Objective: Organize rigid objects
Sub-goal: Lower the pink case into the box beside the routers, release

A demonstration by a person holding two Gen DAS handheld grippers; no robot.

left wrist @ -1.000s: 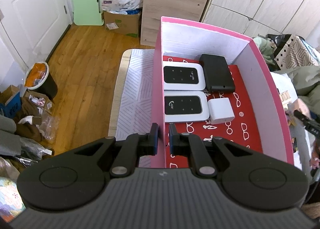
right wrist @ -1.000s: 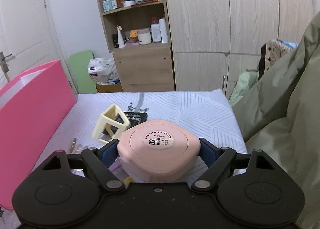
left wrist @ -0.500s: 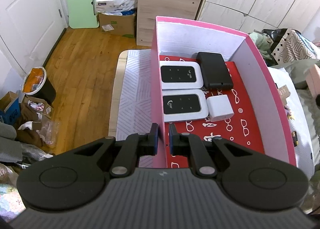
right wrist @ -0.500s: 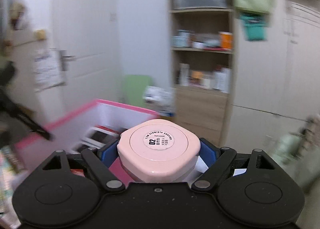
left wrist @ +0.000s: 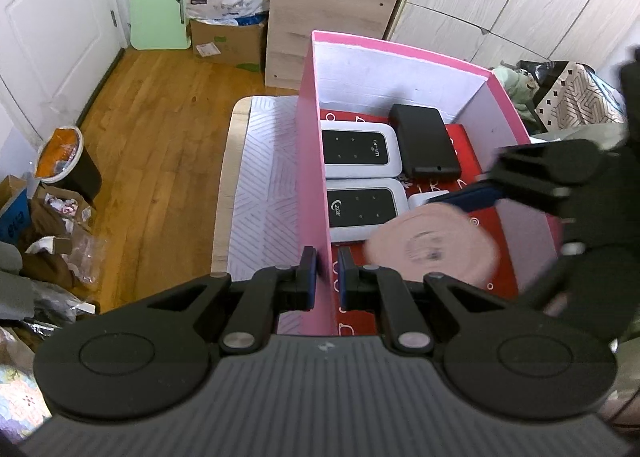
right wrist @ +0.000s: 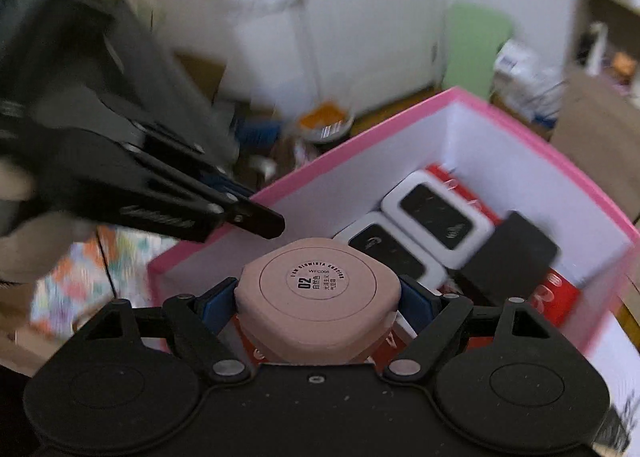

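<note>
While the left gripper pinches the pink box wall, the compact clamped in the right gripper should be lowered onto bare red floor.

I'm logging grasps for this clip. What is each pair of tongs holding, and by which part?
Right tongs clamp the pink compact case by its two opposite sides. Left tongs pinch the pink box by its near side wall.

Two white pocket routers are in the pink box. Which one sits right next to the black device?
The far one, printed "Wi-Fi", toward the box's back wall: the black device lies along its side. The nearer router instead borders a small white block.
</note>
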